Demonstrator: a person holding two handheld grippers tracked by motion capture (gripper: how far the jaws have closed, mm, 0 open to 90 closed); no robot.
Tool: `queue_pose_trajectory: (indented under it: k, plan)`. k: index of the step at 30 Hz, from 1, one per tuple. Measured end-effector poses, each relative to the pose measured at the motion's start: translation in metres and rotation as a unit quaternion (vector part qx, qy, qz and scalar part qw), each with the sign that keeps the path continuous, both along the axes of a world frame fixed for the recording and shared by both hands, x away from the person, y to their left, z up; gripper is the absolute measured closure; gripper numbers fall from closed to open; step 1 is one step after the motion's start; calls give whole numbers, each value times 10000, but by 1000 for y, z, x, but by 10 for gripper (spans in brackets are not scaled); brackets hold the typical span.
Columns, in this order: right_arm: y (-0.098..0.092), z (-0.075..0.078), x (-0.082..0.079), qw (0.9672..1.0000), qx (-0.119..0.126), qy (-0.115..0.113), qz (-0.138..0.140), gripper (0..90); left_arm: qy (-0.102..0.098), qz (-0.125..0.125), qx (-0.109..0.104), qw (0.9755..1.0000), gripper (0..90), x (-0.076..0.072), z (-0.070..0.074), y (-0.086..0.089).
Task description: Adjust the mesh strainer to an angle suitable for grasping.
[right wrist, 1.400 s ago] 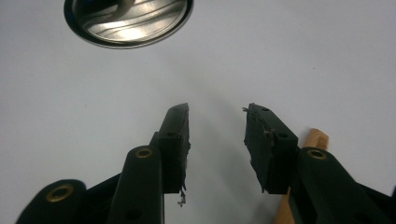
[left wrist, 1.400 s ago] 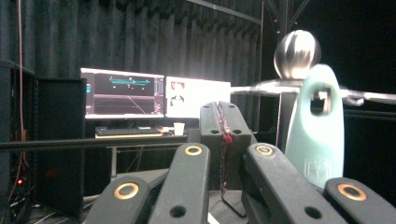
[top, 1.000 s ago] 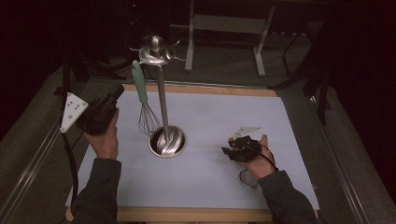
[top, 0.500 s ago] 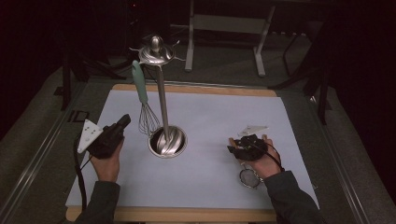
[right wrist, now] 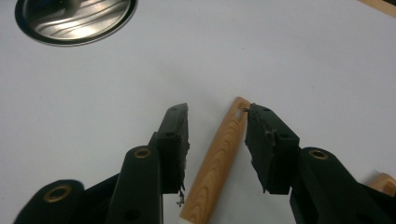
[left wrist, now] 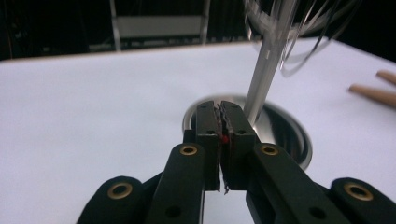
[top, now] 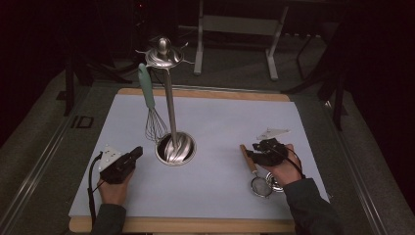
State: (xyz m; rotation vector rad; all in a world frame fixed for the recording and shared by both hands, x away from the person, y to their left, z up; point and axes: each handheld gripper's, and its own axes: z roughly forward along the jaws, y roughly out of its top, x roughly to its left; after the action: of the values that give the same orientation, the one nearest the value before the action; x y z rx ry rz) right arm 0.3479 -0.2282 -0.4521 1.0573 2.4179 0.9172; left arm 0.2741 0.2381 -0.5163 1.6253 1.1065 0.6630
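A steel utensil stand (top: pixel 169 105) rises from its round base (top: pixel 175 149) at mid-table. A teal-handled whisk (top: pixel 148 95) hangs from its top. Low over the mat, just left of the base, my left gripper (top: pixel 137 152) points at it. Its jaws (left wrist: pixel 220 105) have just been opening, with a thin slit and nothing between them. My right gripper (top: pixel 252 154) is open astride the wooden handle (right wrist: pixel 219 151) of a small mesh strainer (top: pixel 262 186) lying on the mat. Its pads stand off the handle.
The white mat (top: pixel 220 122) covers a wooden board (top: pixel 195 225). A second wooden handle end (right wrist: pixel 384 181) lies by the right gripper. Dark floor and metal frame legs (top: pixel 200 44) lie beyond the far edge.
My left hand has come down from beside the whisk to just above the mat, left of the stand's base. The right hand has barely shifted over the strainer handle.
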Motion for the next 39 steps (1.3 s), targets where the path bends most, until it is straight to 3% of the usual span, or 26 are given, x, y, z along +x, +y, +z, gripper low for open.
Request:
queue_pose_trajectory:
  k: [6, 12, 17, 24, 27, 31, 34, 39]
  plan:
    - [-10, 5, 1, 9999, -5, -2, -149, 589, 295, 48, 109, 9995, 799, -1, -13, 7]
    - [-16, 5, 1, 9998, -70, 39, -176, 652, 397, 96, 45, 9992, 774, 0, -19, 12]
    - [-18, -3, 1, 9993, -109, 233, -260, 693, 400, 90, 39, 9992, 765, -2, -20, 11]
    - [-18, -19, 1, 9978, -256, 533, -295, 711, 419, -28, 275, 9987, 759, -4, -22, 4]
    - [-18, -27, 2, 9967, -276, 708, -297, 707, 421, -18, 269, 9987, 758, -4, -22, 4]
    - [-17, -35, 3, 9949, -215, 948, -269, 708, 395, -14, 269, 9989, 758, -4, -22, 4]
    - [-17, -35, 4, 9938, -39, 1075, -264, 722, 374, -18, 305, 9988, 758, -5, -22, 3]
    - [-15, -36, 5, 9912, 46, 1296, -271, 728, 362, -36, 327, 9988, 758, -5, -22, 2]
